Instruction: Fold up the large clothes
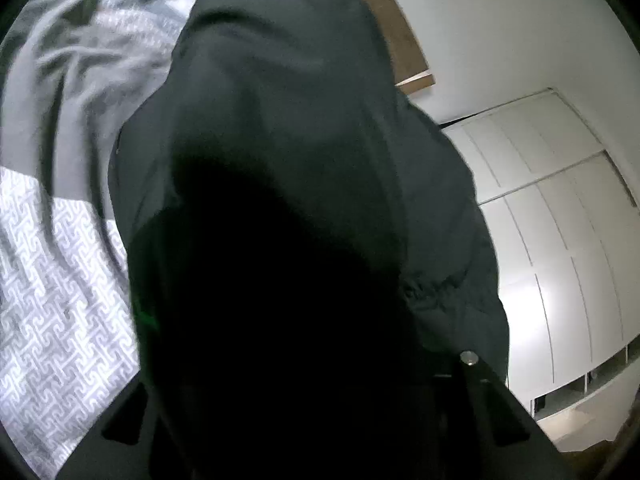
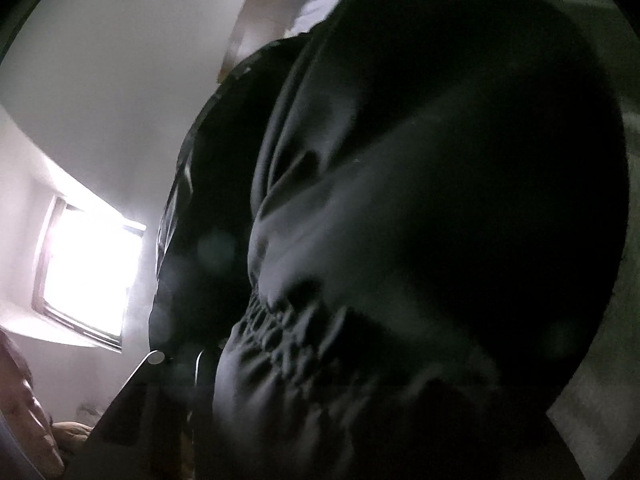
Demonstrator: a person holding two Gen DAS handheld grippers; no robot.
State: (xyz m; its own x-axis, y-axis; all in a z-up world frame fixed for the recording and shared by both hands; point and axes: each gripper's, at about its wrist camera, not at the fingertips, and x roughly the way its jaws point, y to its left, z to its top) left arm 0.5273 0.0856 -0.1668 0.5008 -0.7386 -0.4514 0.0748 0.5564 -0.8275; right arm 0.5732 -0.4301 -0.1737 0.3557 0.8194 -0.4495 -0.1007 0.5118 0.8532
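A black garment (image 1: 280, 128) of heavy, dark fabric fills most of both wrist views, draped over and in front of each camera and lifted clear of the patterned bedspread (image 1: 60, 280), whose grey-and-white key design shows along the left of the left wrist view beneath a rumpled grey sheet (image 1: 68, 80). In the right wrist view the same garment (image 2: 400, 200) bulges forward in thick folds, with a band of gathered, puckered fabric (image 2: 288, 340) low in the frame. A white wardrobe (image 1: 560, 220) with panelled doors stands behind the cloth on the right of the left wrist view, below a plain white wall and a strip of brown wood (image 1: 400, 40). A bright window (image 2: 88, 272) glares at the left of the right wrist view, set in a pale wall. The left gripper (image 1: 304, 420) is buried under the fabric, with only its dark finger bases and a silver screw (image 1: 469, 358) visible, so how far its jaws stand apart cannot be told. The right gripper (image 2: 240, 400) is likewise swallowed by the cloth, one finger edge and a silver screw (image 2: 155, 357) showing, its opening and grip impossible to make out.
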